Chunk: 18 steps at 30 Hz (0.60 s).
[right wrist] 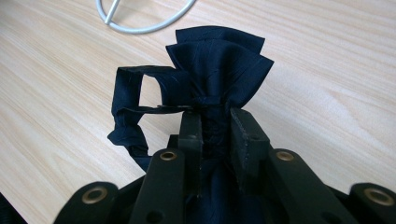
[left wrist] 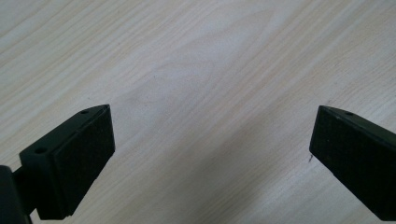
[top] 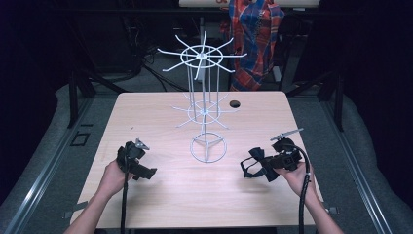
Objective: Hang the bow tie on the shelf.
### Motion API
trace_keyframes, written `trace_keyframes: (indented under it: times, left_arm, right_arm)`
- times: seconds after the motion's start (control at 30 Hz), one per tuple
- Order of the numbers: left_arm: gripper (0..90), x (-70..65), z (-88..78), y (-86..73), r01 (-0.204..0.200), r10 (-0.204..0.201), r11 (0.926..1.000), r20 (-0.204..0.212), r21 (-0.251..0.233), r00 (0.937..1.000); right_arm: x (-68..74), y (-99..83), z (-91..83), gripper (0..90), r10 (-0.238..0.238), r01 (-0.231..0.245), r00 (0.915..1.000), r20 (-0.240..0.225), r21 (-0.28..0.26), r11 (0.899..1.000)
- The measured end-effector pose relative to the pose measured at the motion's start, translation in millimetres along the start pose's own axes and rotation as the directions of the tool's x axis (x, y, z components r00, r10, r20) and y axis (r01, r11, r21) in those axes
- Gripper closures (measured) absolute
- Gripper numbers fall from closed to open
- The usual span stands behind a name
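Note:
A dark navy bow tie [top: 252, 166] with its strap loop sits pinched at the knot by my right gripper [top: 268, 164], just above the table's right front. In the right gripper view the jaws press the knot of the bow tie [right wrist: 219, 60] and the gripper [right wrist: 215, 119] is shut on it; the strap hangs off to the left. My left gripper [top: 147, 172] rests low over the table's left front. In its own view the left gripper [left wrist: 215, 114] stands wide open over bare wood. A white wire display rack [top: 203, 58] stands mid-table between the two grippers.
The rack's round base ring [top: 208, 147] lies just left of the bow tie, also seen as a ring [right wrist: 140, 29] beyond it. The wooden table [top: 146, 112] has a cable hole [top: 234, 104] near its far edge. A plaid shirt [top: 255, 39] hangs behind the table.

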<state>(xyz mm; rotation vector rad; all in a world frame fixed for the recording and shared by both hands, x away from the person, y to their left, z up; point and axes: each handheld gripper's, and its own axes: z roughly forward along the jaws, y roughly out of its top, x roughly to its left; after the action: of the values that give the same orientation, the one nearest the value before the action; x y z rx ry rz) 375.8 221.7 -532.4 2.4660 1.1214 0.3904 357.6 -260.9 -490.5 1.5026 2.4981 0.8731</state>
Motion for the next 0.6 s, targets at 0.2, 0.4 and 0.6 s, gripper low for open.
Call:
trace_keyframes:
  times: [0.2,0.4,0.6]
  left_arm:
    - [0.1,-0.3,-0.4,0.0,-0.002,0.002,1.0,-0.002,-0.001,1.0]
    - [0.1,-0.1,-0.7,-0.3,-0.001,0.001,1.0,-0.002,-0.001,1.0]
    - [0.1,-0.5,-1.4,-0.4,-0.002,0.002,1.0,-0.005,-0.005,1.0]
  right_arm:
    - [1.5,4.0,-3.3,75.4,-0.001,0.0,1.0,-0.006,-0.024,1.0]
    - [5.8,9.8,-5.4,75.4,-0.008,0.007,0.9998,-0.016,-0.036,0.999]
    - [5.9,15.3,-8.5,75.3,-0.007,0.006,0.9998,-0.018,-0.056,0.998]
